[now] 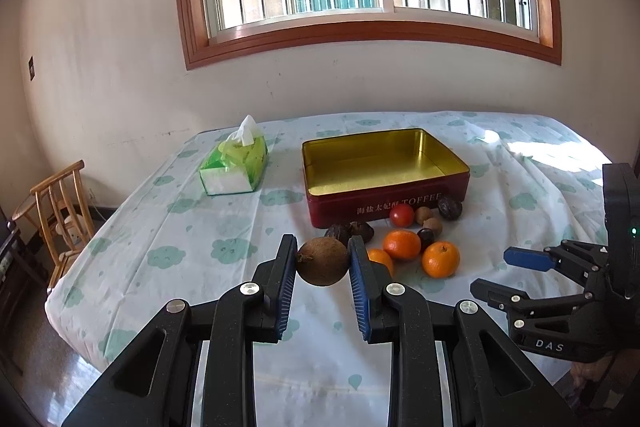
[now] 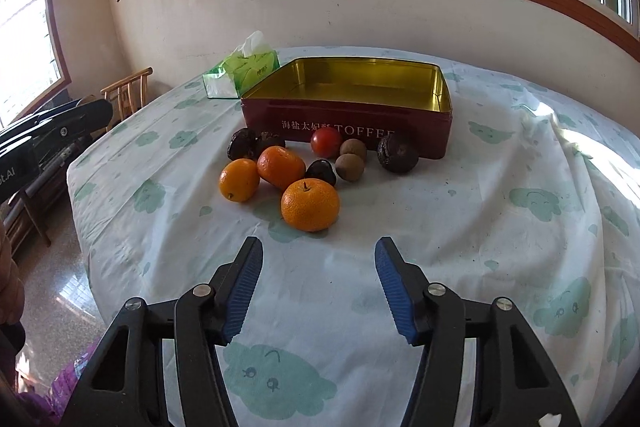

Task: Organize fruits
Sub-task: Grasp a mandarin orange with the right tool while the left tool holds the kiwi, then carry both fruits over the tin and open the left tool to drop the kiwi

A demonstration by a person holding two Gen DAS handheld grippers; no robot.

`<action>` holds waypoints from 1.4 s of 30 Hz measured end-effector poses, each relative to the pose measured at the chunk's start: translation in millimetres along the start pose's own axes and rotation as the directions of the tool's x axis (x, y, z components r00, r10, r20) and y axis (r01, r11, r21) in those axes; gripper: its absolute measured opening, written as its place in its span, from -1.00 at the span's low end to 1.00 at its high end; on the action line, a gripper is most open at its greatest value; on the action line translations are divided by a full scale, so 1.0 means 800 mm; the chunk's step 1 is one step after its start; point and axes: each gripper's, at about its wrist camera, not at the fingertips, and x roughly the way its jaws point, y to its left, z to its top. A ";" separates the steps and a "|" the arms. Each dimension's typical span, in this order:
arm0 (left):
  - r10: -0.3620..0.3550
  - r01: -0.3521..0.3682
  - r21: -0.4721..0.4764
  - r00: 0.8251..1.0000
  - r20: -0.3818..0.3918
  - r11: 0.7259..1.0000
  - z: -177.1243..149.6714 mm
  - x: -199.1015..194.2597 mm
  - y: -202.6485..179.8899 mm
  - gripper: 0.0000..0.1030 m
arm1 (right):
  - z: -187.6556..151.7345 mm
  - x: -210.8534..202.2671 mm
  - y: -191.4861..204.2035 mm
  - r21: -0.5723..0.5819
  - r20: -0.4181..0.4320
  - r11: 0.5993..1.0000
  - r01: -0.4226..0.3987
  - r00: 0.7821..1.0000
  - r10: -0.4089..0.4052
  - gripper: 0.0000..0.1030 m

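My left gripper [image 1: 322, 261] is shut on a brown round fruit [image 1: 322, 261] and holds it above the cloth, in front of the fruit pile. The open red toffee tin [image 1: 384, 203] with a gold inside is empty; it also shows in the right wrist view [image 2: 424, 137]. Before it lie three oranges [image 2: 310, 204], a red tomato [image 2: 326, 141], small brown fruits [image 2: 349, 167] and dark wrinkled fruits [image 2: 397, 153]. My right gripper [image 2: 319, 285] is open and empty, just short of the nearest orange; it shows in the left wrist view [image 1: 508, 273].
A green tissue box [image 1: 236, 163] stands left of the tin. The table wears a white cloth with green clouds [image 2: 440, 227]. A wooden chair [image 1: 60, 211] stands at the table's left. The wall and window are behind.
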 end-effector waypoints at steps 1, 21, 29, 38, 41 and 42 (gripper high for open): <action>0.002 -0.002 -0.001 1.000 -0.003 1.000 -0.001 0.001 0.001 -0.48 | 0.003 0.003 -0.002 0.003 -0.005 1.000 -0.001 1.000 0.001 0.09; 0.009 -0.009 -0.008 0.999 -0.039 1.000 -0.003 0.024 0.008 -0.48 | 0.029 0.079 0.006 -0.053 -0.137 0.999 -0.013 0.991 0.006 -0.29; 0.017 -0.017 0.016 0.999 -0.037 1.000 0.005 0.031 0.006 -0.48 | 0.023 0.048 0.006 -0.008 -0.097 0.998 -0.063 0.993 0.062 -0.32; 0.013 -0.011 0.034 0.999 -0.040 0.999 0.016 0.046 0.000 -0.48 | 0.042 -0.016 0.002 0.035 0.023 0.995 -0.088 0.996 0.088 -0.32; 0.010 -0.009 0.038 0.999 -0.042 0.999 0.021 0.052 -0.003 -0.48 | 0.050 -0.026 0.001 0.035 0.045 0.995 -0.088 0.995 0.087 -0.32; 0.010 -0.008 0.039 0.999 -0.044 0.999 0.023 0.054 -0.003 -0.48 | 0.053 -0.028 0.000 0.036 0.051 0.995 -0.089 0.995 0.087 -0.32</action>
